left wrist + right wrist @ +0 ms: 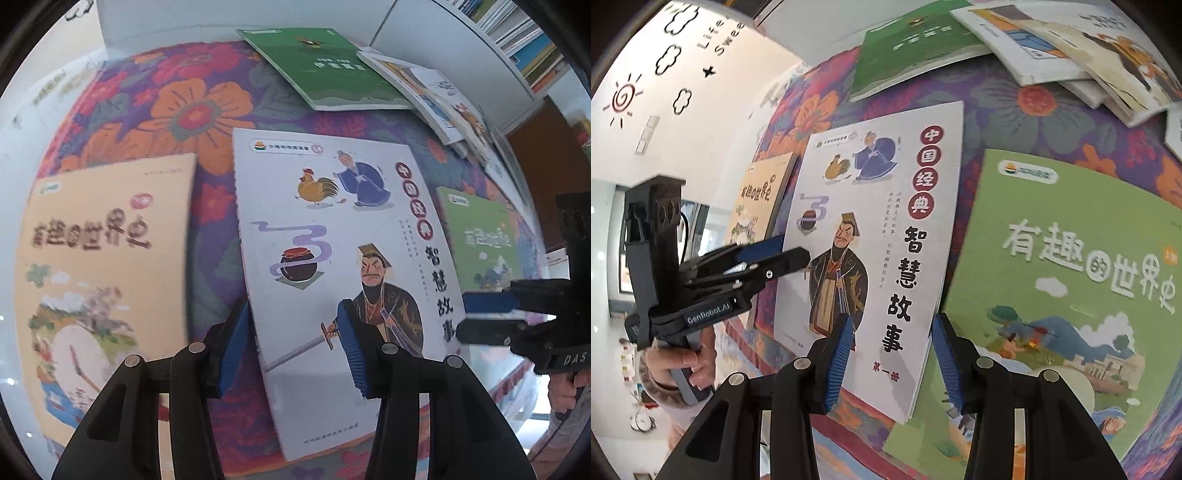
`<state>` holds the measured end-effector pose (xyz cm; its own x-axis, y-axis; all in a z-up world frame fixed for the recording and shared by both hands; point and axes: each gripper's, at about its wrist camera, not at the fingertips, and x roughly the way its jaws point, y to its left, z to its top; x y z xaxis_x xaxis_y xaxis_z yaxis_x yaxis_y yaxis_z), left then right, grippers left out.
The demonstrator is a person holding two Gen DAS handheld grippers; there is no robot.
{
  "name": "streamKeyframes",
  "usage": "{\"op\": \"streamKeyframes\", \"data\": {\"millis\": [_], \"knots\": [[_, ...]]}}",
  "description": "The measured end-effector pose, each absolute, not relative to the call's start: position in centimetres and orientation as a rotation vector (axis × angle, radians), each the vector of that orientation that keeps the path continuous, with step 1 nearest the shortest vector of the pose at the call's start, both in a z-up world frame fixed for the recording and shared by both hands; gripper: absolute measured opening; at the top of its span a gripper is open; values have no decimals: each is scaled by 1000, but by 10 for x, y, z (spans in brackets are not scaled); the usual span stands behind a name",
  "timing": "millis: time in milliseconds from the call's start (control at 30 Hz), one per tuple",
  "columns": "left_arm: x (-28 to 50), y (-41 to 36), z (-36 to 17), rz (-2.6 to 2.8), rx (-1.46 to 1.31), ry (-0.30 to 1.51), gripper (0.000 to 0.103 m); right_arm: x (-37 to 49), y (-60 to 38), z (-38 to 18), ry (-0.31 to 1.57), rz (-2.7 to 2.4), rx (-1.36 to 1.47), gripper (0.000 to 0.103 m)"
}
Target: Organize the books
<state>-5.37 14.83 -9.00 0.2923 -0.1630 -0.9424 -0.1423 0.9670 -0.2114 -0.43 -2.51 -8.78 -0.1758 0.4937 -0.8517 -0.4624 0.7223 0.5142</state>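
On the floral cloth (192,110), toward its left edge, lies the beige world-history book (103,266); the white story book (332,258) lies at the centre, with the light green world-history book (1071,280) toward the right edge and partly under the white book's lower right corner. The left gripper (295,343) straddles the white book's left edge, and the right gripper (894,354) straddles its right edge, both with jaws apart and no pad pressing visibly. Along the far edge lie a dark green book (332,70) and several overlapping pale books (436,99).
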Motion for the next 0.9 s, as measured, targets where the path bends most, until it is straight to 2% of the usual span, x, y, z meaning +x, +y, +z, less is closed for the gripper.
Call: {"op": "streamKeyframes", "data": {"millis": [200,333,533,600,733,900], "knots": [[-57,150,-92,-20,-239,1262,45,-3,-11,-95,1504,777,-14,40],[-59,156,-94,-26,-297,1235,45,12,-29,-101,1514,792,75,25],[-60,153,-96,-17,-266,1226,45,36,-45,-111,1503,879,225,21],[-59,150,-98,-5,-252,1218,45,38,-41,-111,1481,873,181,13],[-58,148,-97,21,-253,1218,45,39,-46,-112,1469,869,226,14],[-58,147,-88,26,-249,1209,45,24,-37,-100,1420,845,107,14]]}}
